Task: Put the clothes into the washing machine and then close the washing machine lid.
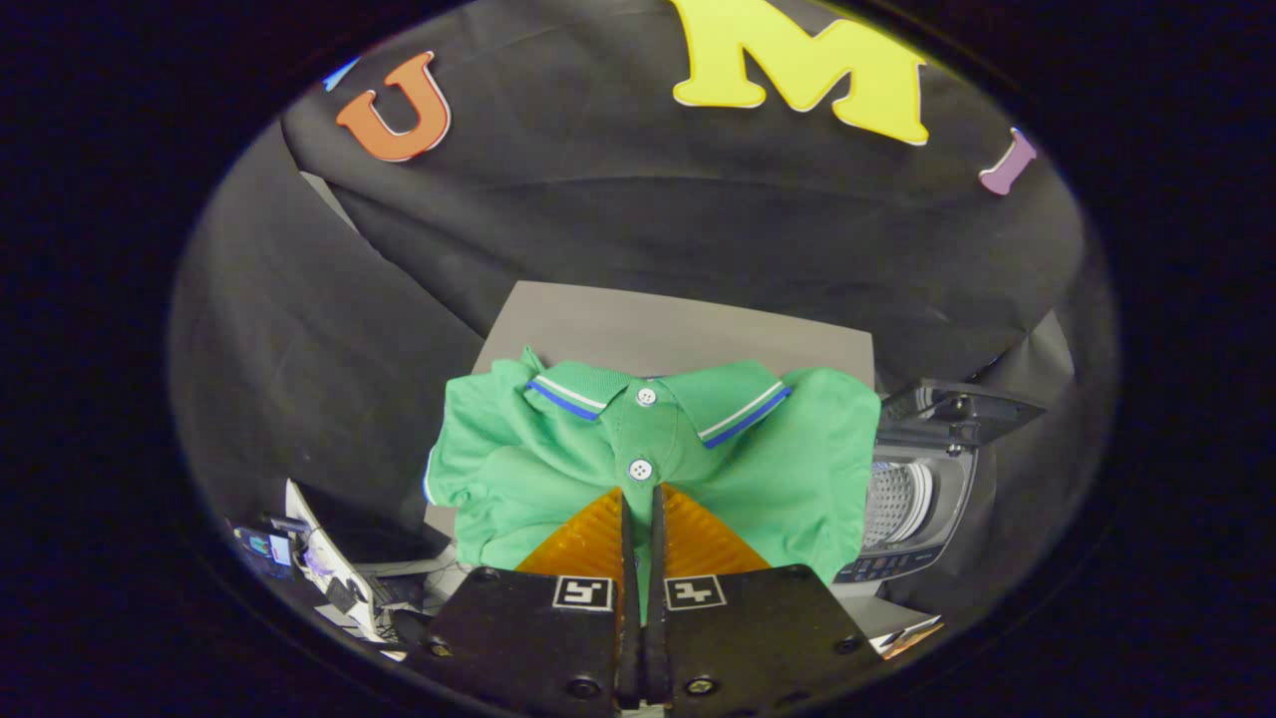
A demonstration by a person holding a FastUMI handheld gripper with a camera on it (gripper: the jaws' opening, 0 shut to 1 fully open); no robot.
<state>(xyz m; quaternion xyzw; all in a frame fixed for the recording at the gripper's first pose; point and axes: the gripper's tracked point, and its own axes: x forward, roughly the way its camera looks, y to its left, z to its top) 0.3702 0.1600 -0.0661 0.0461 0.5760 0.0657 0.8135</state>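
Right now your claw [639, 499] sits pressed together over a folded green polo shirt [648, 459] with blue-and-white collar trim and two white buttons, lying on the table [678, 324].

The tongs [639, 514] stand nearly closed in the lower middle, covering the front placket and lower hem of the green polo shirt [558, 449]; whether they pinch any fabric cannot be told. The shirt hides most of the grey tabletop [678, 329] beneath it. At right, the washing machine [922, 499] is partly behind the shirt's sleeve. At lower left, a clutter of small devices [329, 568] is too small to identify.
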